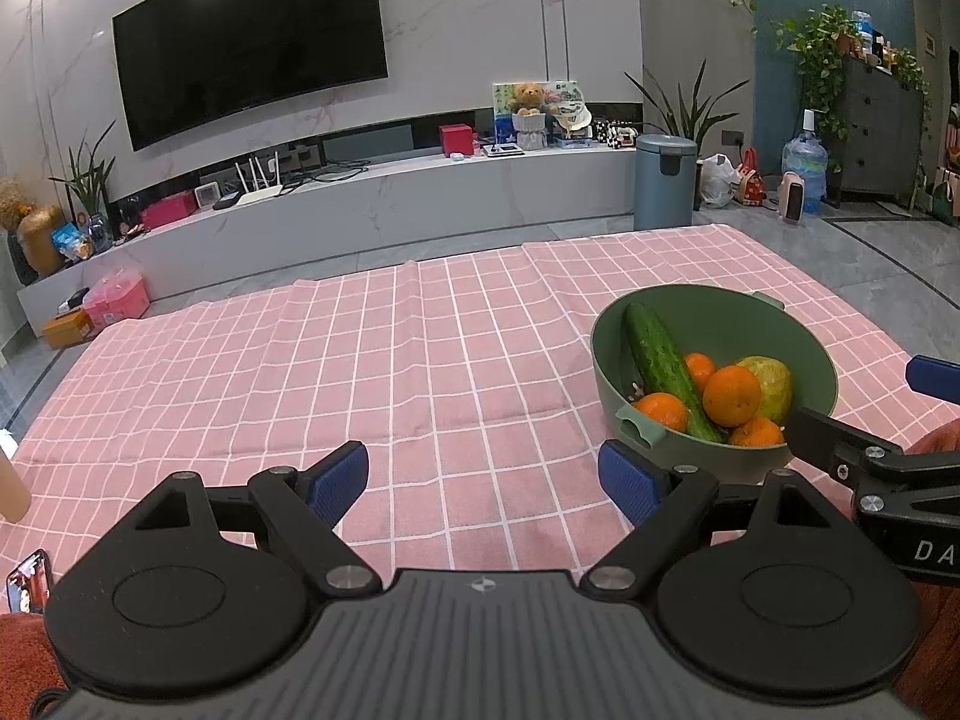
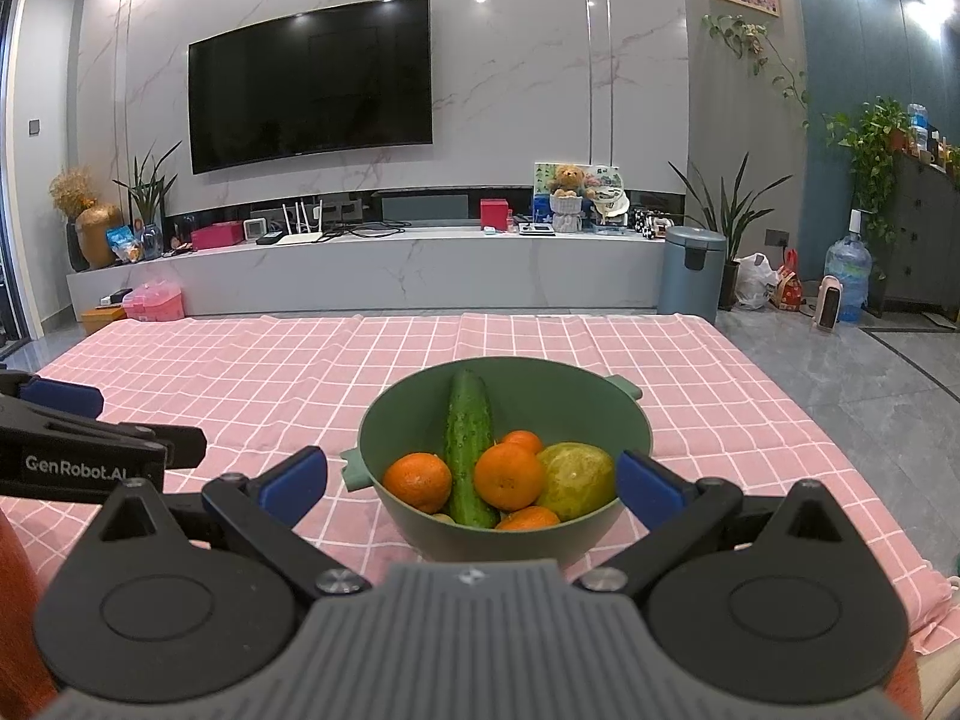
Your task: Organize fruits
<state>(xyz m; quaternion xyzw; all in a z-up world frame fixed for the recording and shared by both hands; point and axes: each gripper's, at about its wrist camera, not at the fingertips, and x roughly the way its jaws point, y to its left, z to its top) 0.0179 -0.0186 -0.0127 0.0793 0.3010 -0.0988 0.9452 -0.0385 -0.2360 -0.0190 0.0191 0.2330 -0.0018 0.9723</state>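
A green bowl (image 2: 414, 420) stands on the pink checked tablecloth (image 2: 240, 372). It holds a cucumber (image 2: 467, 438), several oranges (image 2: 509, 475) and a yellow-green fruit (image 2: 575, 480). My right gripper (image 2: 471, 483) is open and empty, just in front of the bowl, its blue pads (image 2: 645, 489) on either side of it. My left gripper (image 1: 483, 483) is open and empty over bare cloth, left of the bowl (image 1: 618, 342), which shows the cucumber (image 1: 660, 360) and oranges (image 1: 731, 395). The right gripper's fingers (image 1: 840, 438) show at the right edge.
The tablecloth (image 1: 360, 360) ends at the far edge toward a grey floor. Beyond stand a TV bench (image 2: 360, 264), a blue bin (image 2: 690, 276) and a water bottle (image 2: 847, 276). The left gripper's body (image 2: 78, 450) shows at the left of the right wrist view.
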